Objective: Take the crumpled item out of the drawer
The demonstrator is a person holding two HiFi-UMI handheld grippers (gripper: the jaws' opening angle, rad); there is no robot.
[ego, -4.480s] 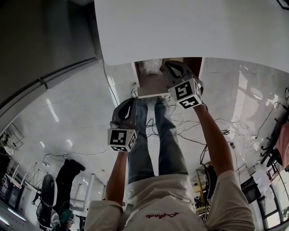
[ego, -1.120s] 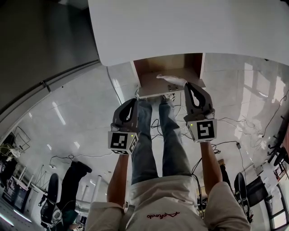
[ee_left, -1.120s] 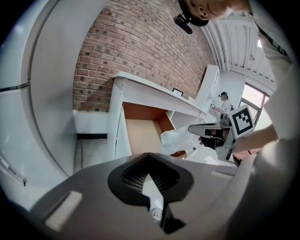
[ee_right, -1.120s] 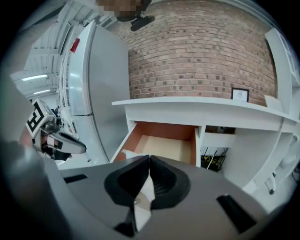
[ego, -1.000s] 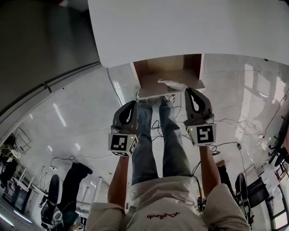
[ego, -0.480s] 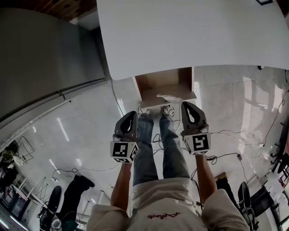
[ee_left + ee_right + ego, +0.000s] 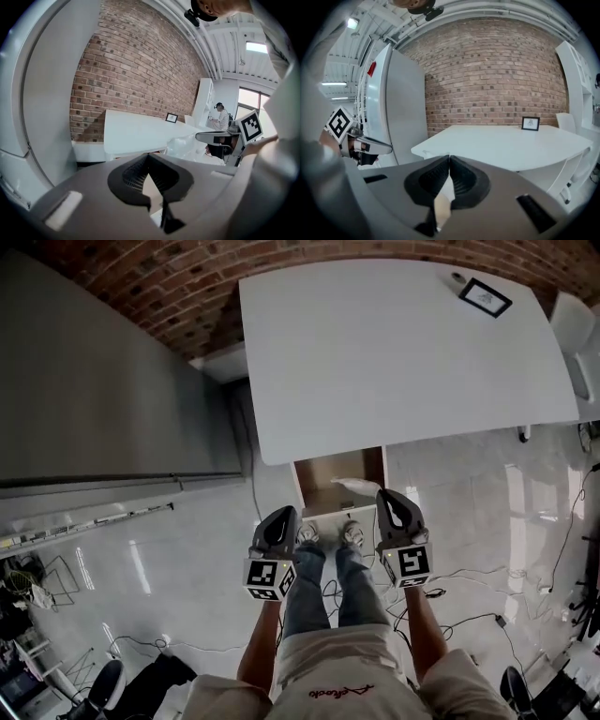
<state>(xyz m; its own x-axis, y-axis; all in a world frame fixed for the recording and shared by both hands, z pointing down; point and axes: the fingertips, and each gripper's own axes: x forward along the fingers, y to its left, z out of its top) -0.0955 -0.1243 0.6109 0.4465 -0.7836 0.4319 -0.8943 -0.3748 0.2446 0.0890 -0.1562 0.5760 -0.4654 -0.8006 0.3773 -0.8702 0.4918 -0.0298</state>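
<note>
Both grippers now sit lower and farther from the table [image 7: 403,362], whole top visible.
Right gripper [image 7: 386,496] clamps crumpled item [image 7: 352,483] over open drawer [image 7: 328,474] front; left gripper [image 7: 285,513] closed, empty, alongside.

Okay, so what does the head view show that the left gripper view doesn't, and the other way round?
Head view only: the open drawer under the white table, and the person's legs. Left gripper view only: a person in a striped top far back near a window. Both: the table, the picture frame, the brick wall, and the crumpled item at the right gripper's tip.
</note>
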